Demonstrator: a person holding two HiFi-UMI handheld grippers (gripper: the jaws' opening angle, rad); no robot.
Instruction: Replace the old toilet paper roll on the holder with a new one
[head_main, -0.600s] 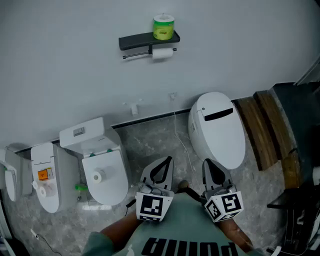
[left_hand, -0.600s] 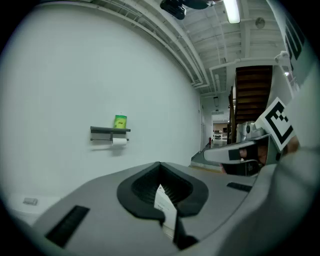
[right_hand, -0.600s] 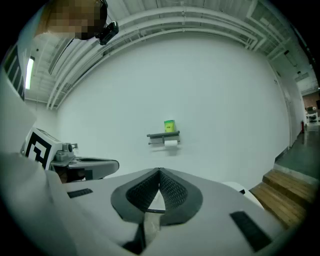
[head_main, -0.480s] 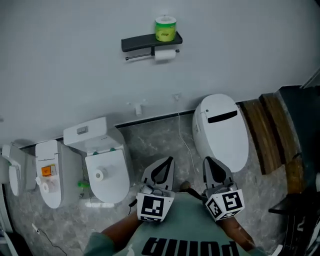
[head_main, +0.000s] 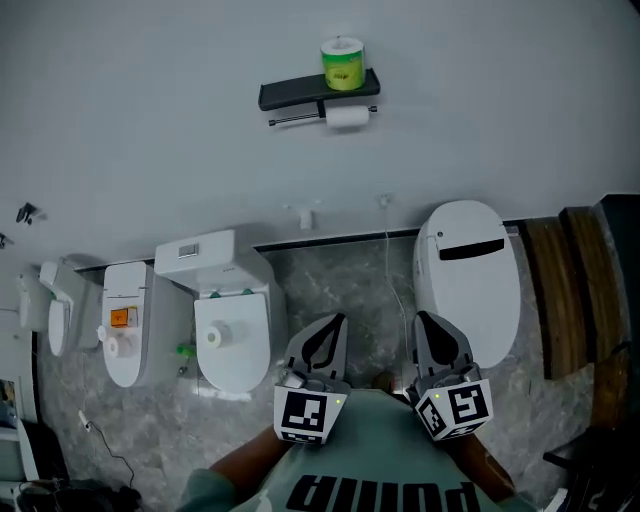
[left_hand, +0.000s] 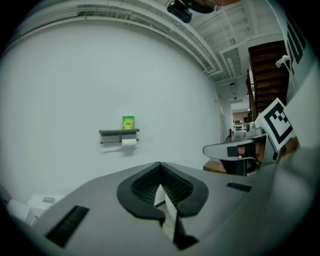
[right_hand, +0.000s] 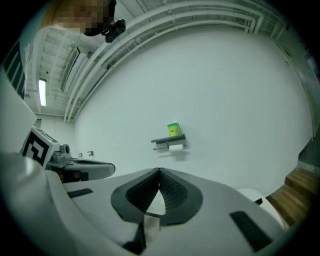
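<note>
Both my grippers closed on nothing, well apart from the holder on the wall
One wall; three toilets along its foot, plus a fourth white fixture at the left edge that I cannot name; one set of wooden steps. My left gripper and right gripper sit side by side low before me, each with jaws together and empty. One holder is high on the wall: the new roll, green-wrapped, stands on its shelf, and the old roll hangs on the bar beneath. A third roll lies on the middle toilet, seen only in the head view; only the left gripper view shows a brown staircase
</note>
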